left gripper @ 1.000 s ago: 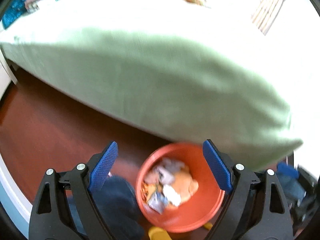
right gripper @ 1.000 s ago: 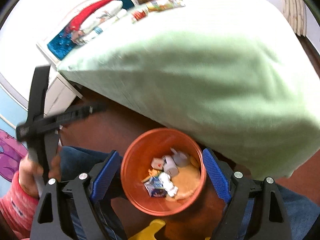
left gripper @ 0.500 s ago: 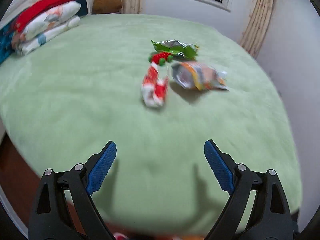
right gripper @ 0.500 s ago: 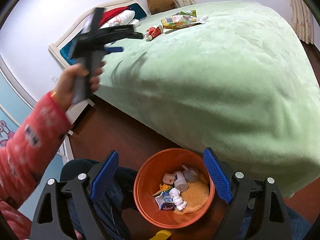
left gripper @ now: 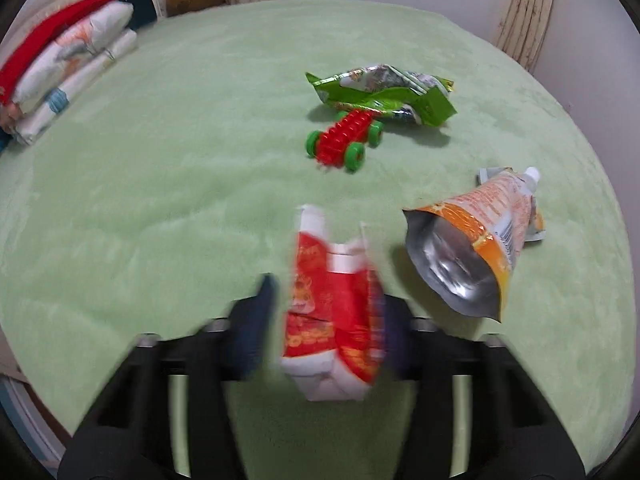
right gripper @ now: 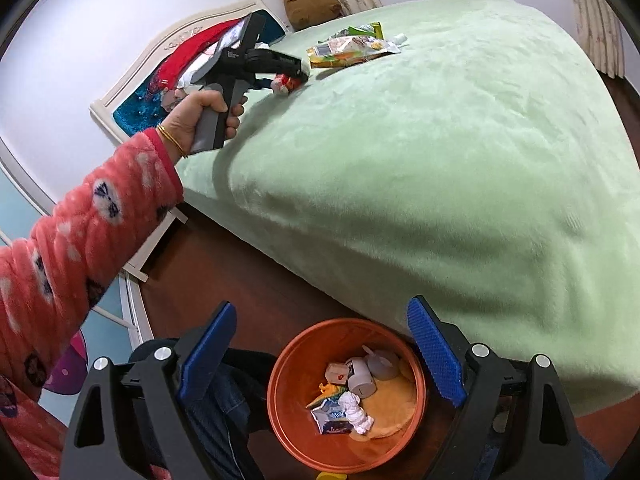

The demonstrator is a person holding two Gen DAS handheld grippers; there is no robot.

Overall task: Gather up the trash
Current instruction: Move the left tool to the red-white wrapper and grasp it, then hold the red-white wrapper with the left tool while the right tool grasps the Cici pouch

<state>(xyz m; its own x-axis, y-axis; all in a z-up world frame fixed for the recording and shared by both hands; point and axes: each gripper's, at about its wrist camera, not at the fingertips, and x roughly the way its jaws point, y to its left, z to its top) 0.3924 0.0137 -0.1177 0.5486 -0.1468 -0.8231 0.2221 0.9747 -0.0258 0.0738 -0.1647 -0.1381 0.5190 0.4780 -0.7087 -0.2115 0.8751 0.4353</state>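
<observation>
Your left gripper [left gripper: 324, 320] sits out over the middle of the green bed [left gripper: 160, 200], well in from its edges. Half a second back its jaws stood wide over bare blanket; they have just been closing and now pinch the red-and-white wrapper [left gripper: 332, 312], blurred. The orange pouch [left gripper: 472, 248] lies just beside it, the green wrapper [left gripper: 384, 94] and toy car [left gripper: 344, 142] farther on. Your right gripper [right gripper: 320, 364] hangs wide and empty above the orange bin [right gripper: 288, 412] on the floor by the bed's edge. No print is legible.
</observation>
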